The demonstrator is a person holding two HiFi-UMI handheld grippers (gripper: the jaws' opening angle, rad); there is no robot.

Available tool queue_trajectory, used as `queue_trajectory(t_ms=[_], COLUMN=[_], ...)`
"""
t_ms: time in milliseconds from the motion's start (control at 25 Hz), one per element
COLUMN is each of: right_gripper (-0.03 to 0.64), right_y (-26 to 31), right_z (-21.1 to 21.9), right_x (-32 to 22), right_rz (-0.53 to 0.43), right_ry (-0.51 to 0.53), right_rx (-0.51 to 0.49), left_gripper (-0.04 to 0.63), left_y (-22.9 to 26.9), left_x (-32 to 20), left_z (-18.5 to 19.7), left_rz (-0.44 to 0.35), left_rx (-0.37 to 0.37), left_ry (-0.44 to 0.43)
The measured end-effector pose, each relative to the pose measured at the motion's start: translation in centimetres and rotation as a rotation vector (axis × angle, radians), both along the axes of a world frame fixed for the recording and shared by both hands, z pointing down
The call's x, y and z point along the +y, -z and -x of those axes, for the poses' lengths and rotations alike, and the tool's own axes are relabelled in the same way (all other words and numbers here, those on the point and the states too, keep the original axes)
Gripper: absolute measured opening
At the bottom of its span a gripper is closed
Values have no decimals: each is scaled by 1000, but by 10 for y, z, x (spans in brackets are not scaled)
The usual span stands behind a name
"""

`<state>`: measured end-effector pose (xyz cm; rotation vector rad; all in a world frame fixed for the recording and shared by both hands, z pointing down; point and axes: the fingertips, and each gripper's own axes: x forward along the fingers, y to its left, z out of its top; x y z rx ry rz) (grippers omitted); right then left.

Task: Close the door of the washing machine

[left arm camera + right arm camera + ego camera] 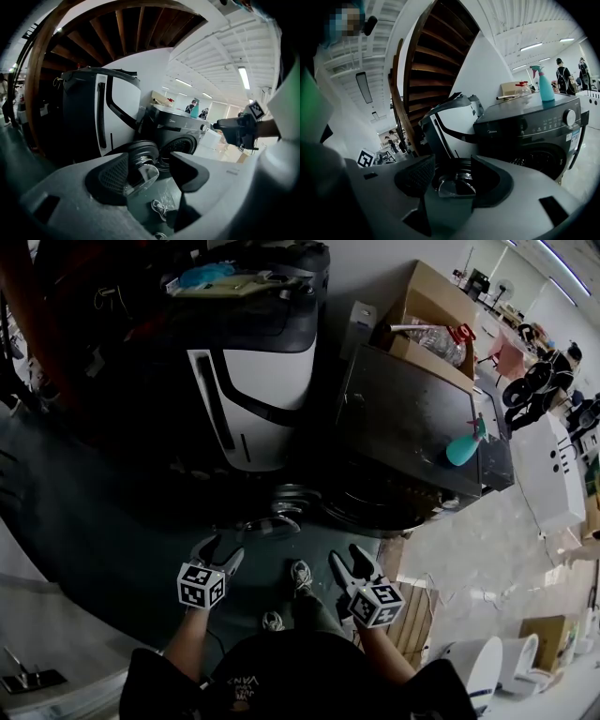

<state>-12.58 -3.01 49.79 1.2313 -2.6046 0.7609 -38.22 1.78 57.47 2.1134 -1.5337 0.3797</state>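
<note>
The dark front-loading washing machine (412, 427) stands at centre right. Its round glass door (281, 507) hangs open toward me, in front of the drum. My left gripper (218, 552) and right gripper (353, 559) hover side by side just short of the door, both open and holding nothing. In the left gripper view the door (140, 159) shows through the gap of the left gripper (150, 171), and the machine (176, 131) stands behind it. In the right gripper view the door glass (454, 180) lies beyond the open right gripper (452, 176), with the machine (534, 126) to the right.
A big white-and-black appliance (253, 381) stands left of the washer, under a wooden staircase (436, 70). A teal spray bottle (464, 446) and a cardboard box (431, 315) sit on the washer. A wooden pallet (417, 615) lies at the right; my shoes (300, 573) are below.
</note>
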Motion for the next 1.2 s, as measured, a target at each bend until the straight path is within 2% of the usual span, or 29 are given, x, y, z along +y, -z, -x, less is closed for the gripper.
queue_trajectory(t_ms=[200,360,640,1080,1200], right_gripper=[216,215,215,213,210], right_y=[-12,-28,-45,-72,-75], right_z=[11,15,17,18,19], right_x=[-40,-68,-107,-140,-143], right_rz=[26,45,85,143,150], right_ry=[57,115,174,262,276], right_rx=[17,36,56,96,108], left_gripper=[272,273,344,387,402], left_y=[-15,-32,-76,-129,-144], left_x=[-41,-72,-117,-176,-178], left_z=[8,9,3,11,19], left_rz=[31,70,200,308,394], left_rx=[-8,-40,-161,-361,-416], left_ry=[33,27,-93,-273,-330])
